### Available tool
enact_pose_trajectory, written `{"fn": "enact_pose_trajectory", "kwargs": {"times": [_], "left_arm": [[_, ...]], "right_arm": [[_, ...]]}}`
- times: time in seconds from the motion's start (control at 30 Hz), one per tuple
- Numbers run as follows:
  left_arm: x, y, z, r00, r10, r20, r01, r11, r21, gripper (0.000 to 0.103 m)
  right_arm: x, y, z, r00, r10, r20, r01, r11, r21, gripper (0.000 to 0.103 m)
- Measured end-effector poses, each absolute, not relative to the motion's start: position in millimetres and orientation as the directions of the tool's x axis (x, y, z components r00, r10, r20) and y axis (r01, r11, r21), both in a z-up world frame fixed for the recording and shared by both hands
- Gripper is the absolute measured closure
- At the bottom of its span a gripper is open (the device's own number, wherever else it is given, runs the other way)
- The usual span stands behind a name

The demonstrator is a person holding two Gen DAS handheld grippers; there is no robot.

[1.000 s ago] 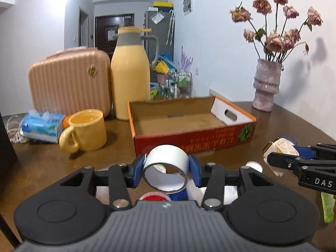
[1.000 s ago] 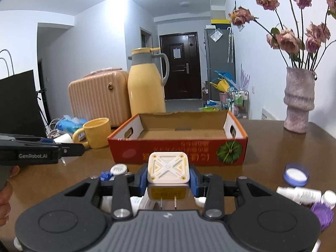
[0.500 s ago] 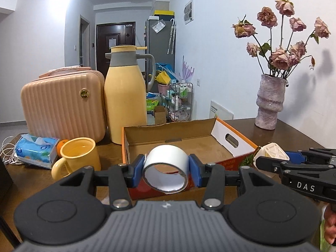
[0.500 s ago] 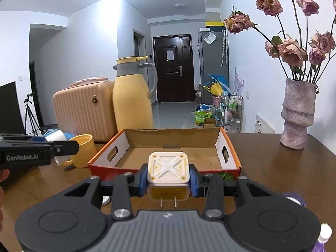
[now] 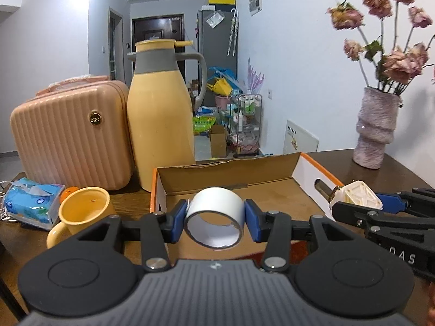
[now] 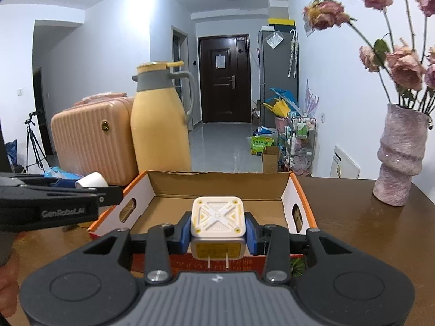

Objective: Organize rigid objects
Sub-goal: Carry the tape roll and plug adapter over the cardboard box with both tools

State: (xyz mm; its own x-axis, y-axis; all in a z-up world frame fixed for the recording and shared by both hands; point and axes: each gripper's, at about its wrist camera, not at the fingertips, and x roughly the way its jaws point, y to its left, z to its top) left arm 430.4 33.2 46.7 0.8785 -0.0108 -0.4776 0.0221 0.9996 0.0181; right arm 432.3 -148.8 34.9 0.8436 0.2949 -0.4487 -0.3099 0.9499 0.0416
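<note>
My left gripper (image 5: 216,217) is shut on a white roll of tape (image 5: 214,217), held over the near left part of an open cardboard box (image 5: 231,179) with an orange rim. The right gripper (image 6: 218,226) is shut on a white square plug adapter (image 6: 218,217), its two prongs pointing back at the camera, above the box's (image 6: 217,184) near edge. Each view shows the other gripper from the side: the adapter (image 5: 356,198) at the right of the left wrist view, the tape (image 6: 91,180) at the left of the right wrist view. The box's floor looks bare.
Behind the box stand a tall yellow thermos jug (image 5: 160,125) and a pink ribbed case (image 5: 70,135). A yellow mug (image 5: 84,212) and a blue tissue pack (image 5: 32,203) sit at the left. A pink vase (image 6: 399,160) of dried roses stands at the right on the dark wooden table (image 6: 367,225).
Both grippers have moved forward and a little upward, from in front of the box to over its near edge. The tape and the adapter stay clamped. The small items on the table have dropped from view.
</note>
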Motion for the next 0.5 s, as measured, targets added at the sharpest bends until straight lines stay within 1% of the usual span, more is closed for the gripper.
{"fn": "enact_pose_trajectory", "kwargs": {"times": [0.5], "left_arm": [[511, 37, 8, 0.831, 0.049, -0.554, -0.045, 0.999, 0.02, 0.057]], "right_arm": [[519, -127, 1, 0.805, 0.257, -0.536, -0.3, 0.954, 0.006, 0.065]]}}
